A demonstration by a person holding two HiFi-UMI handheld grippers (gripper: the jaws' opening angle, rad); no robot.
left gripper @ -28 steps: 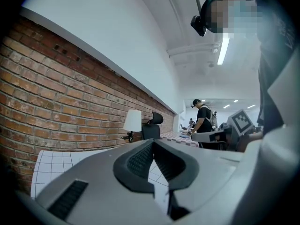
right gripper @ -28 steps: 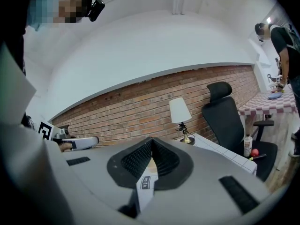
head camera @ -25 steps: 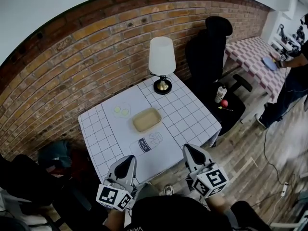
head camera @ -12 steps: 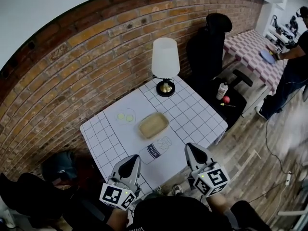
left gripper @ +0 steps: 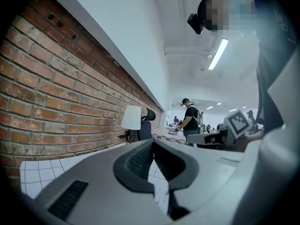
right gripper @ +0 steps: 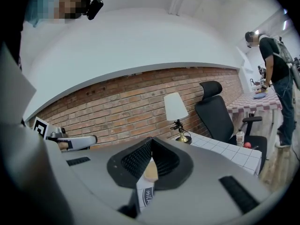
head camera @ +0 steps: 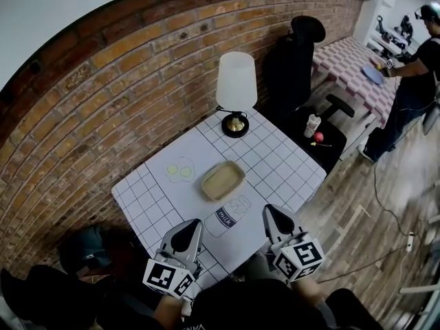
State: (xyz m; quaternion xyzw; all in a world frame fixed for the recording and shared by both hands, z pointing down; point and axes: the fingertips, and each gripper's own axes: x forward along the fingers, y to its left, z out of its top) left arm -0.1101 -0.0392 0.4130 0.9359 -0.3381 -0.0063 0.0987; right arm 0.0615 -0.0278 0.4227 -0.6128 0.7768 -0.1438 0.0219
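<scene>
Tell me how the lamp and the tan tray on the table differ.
The lamp stands tall and upright at the far edge; the tan tray lies low near the middle. The lamp's shade is white, the tray tan. Both rest on the gridded table.

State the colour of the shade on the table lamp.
White. The lampshade shows best in the head view.

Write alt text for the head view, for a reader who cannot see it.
From above, the left gripper and right gripper, both shut and empty, point at a white gridded table that bears a tan tray and a lamp. A brick wall stands behind it and a black office chair beside it.
</scene>
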